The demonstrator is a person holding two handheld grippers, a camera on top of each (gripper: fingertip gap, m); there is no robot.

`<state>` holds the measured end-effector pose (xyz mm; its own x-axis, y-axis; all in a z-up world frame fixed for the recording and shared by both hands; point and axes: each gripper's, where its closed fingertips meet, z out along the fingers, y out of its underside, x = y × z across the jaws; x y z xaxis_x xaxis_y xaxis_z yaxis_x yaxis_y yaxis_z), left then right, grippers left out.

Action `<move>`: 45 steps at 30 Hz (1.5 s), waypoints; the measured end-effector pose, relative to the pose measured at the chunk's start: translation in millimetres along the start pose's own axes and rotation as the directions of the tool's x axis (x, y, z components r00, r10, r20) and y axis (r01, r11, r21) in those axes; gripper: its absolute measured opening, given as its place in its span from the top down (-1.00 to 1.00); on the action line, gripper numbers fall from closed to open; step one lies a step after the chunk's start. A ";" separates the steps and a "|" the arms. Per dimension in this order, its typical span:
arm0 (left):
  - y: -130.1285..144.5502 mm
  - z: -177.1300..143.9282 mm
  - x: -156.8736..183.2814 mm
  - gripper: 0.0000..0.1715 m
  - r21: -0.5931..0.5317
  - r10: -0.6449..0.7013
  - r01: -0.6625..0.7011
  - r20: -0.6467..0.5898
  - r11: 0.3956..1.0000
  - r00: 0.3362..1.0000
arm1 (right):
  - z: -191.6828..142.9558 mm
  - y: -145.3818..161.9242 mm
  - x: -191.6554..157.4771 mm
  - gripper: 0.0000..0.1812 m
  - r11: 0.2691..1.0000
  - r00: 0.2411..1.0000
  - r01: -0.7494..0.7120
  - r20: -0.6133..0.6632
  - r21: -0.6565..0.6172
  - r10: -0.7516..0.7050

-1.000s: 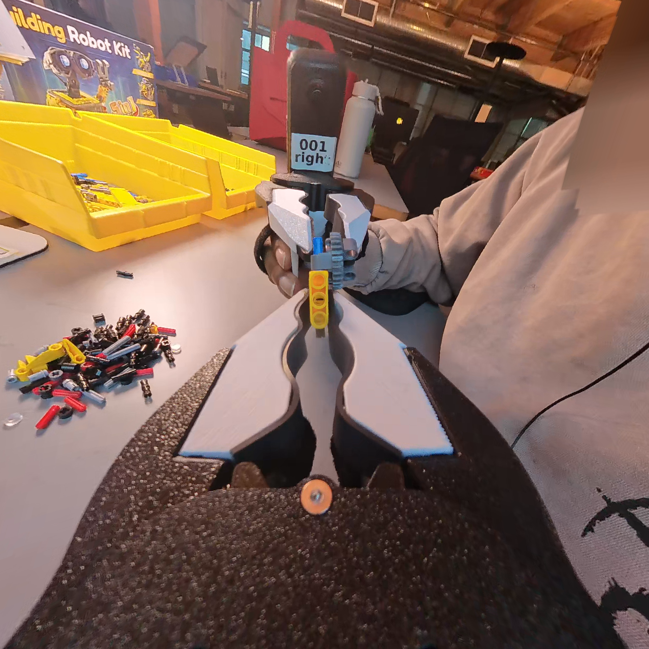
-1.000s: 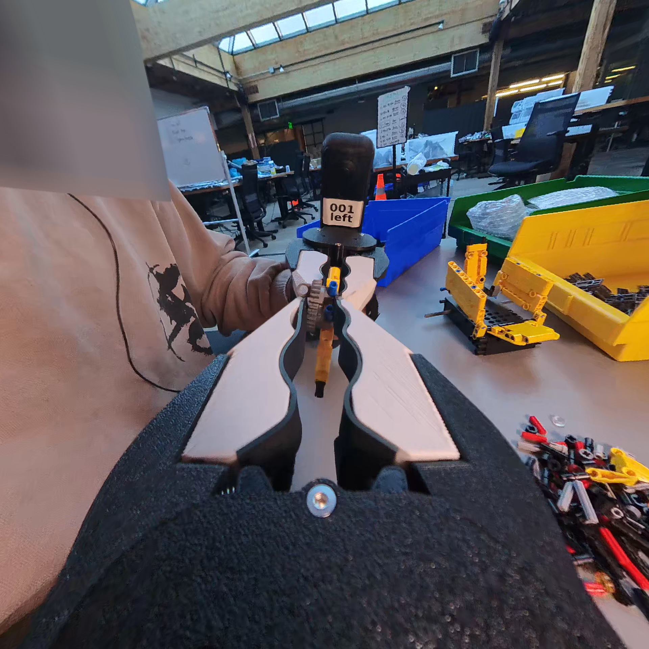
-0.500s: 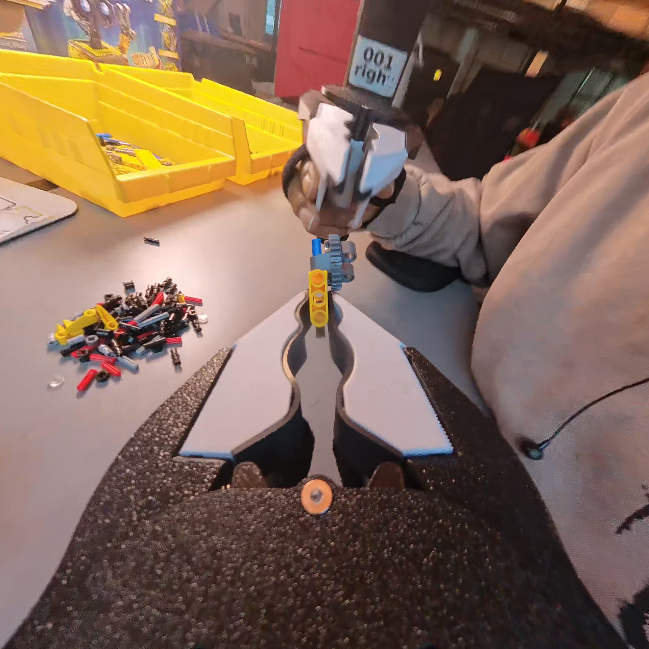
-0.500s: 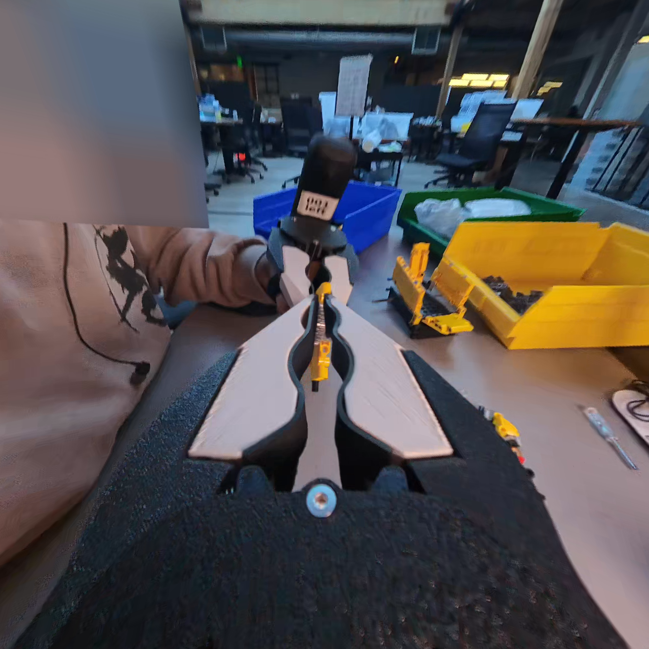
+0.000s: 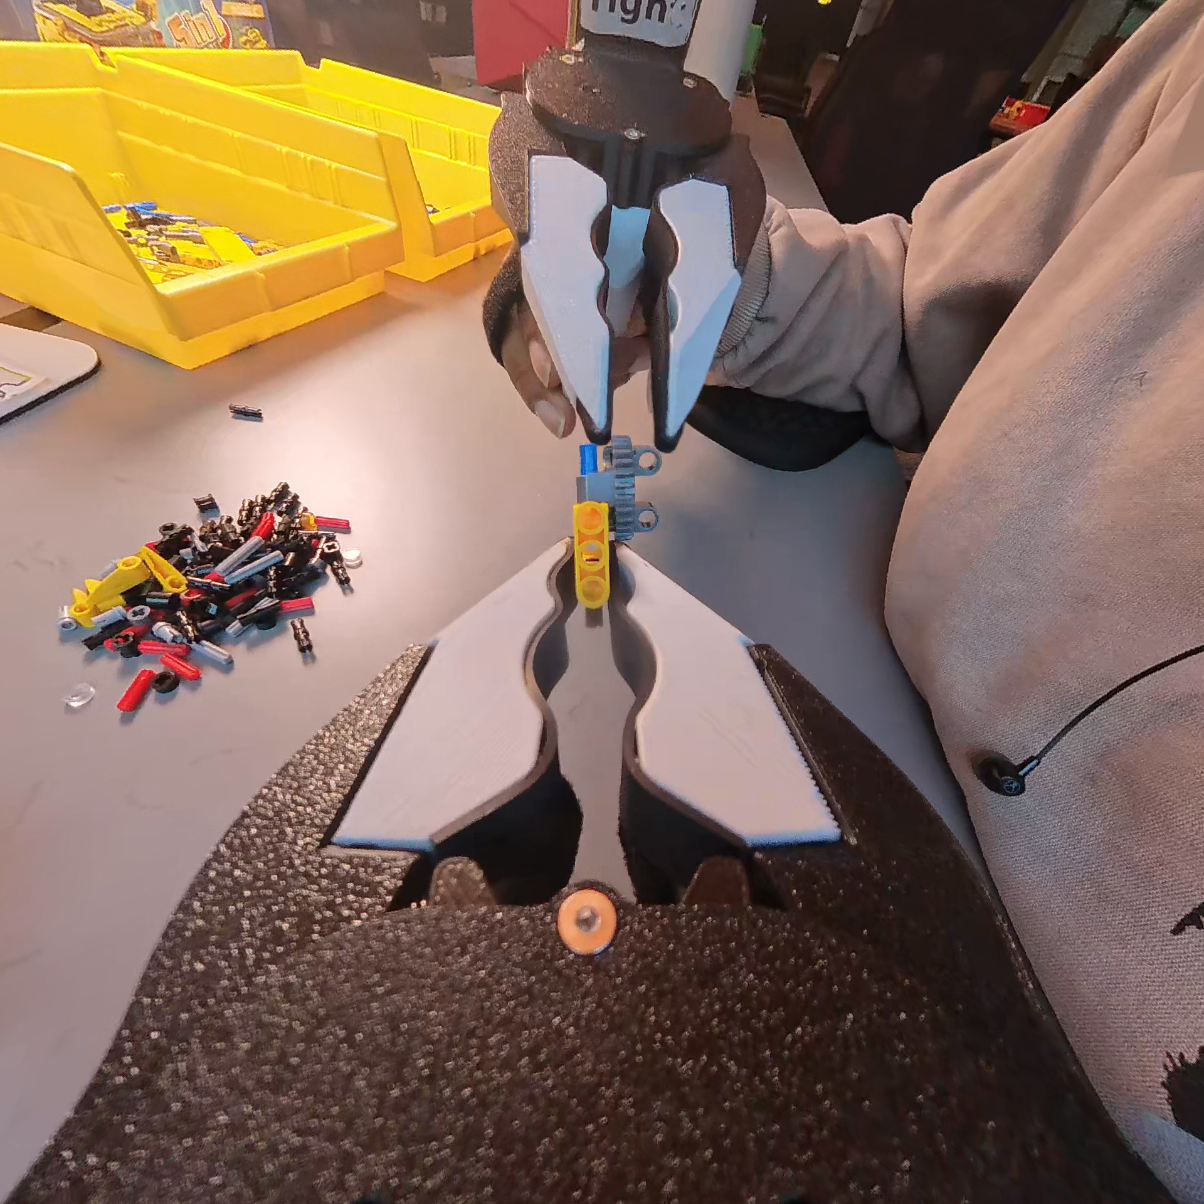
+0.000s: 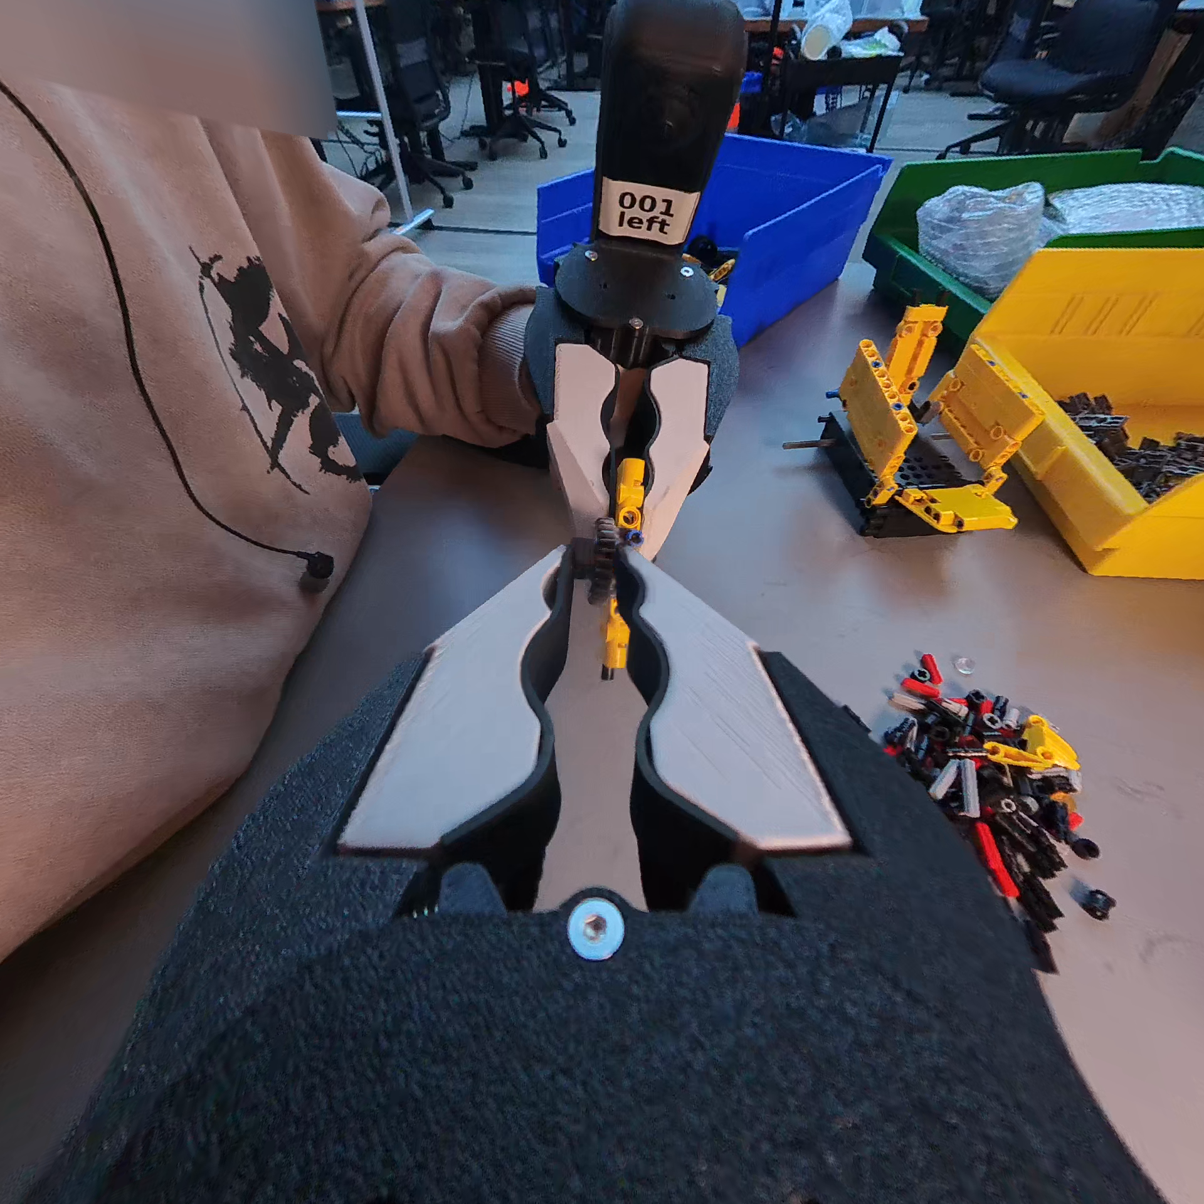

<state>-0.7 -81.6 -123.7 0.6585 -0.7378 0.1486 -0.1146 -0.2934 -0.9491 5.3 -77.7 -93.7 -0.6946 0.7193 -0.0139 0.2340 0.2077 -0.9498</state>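
My left gripper (image 5: 593,554) is shut on a yellow three-hole beam (image 5: 591,560) that carries a grey connector, a dark gear (image 5: 625,479) and a blue pin (image 5: 587,459). It holds this above the grey table. My right gripper (image 5: 630,443) faces it, its jaws a narrow gap apart and its tips on either side of the gear's top. In the right wrist view the gear (image 6: 601,560) sits between my right gripper's tips (image 6: 596,560), just in front of the left gripper (image 6: 616,528) and the beam (image 6: 629,495). A yellow piece with a dark tip (image 6: 616,635) shows in the gap between my right fingers.
A pile of small red, black, grey and yellow parts (image 5: 208,580) lies on the table, also seen in the right wrist view (image 6: 990,782). Yellow bins (image 5: 273,293) stand behind it. A yellow-and-black partial model (image 6: 912,456), a yellow bin (image 6: 1107,521), a blue bin (image 6: 782,215) and a green bin (image 6: 899,260) stand opposite. The person's beige sleeve is close. My left and right fingertips are right by each other.
My right gripper was on the gear, drew up and away from it, and has come back down so its tips flank the gear. My left gripper keeps its hold on the beam.
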 end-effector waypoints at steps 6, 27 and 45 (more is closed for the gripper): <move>3.6 2.7 3.3 0.93 -0.016 -0.012 0.012 -0.020 1.000 1.000 | 10.0 12.1 -2.1 0.83 0.994 0.998 0.053 -0.028 -0.098 -0.056; -37.3 -14.1 -2.2 0.93 0.218 -0.146 0.155 -0.057 0.964 0.988 | -0.7 -28.7 13.6 0.87 0.907 0.960 -0.278 0.122 0.317 0.251; -56.4 -74.2 -41.9 0.94 0.428 -0.246 0.191 0.075 0.883 0.966 | -54.2 -33.2 54.4 1.00 0.823 0.942 -0.306 0.029 0.479 0.334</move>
<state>-77.1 -79.2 -55.7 0.7202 -0.5955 0.3559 0.3430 -0.1402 -0.9288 -3.4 -9.6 -45.9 -0.5960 0.7278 -0.3392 0.0793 -0.3670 -0.9268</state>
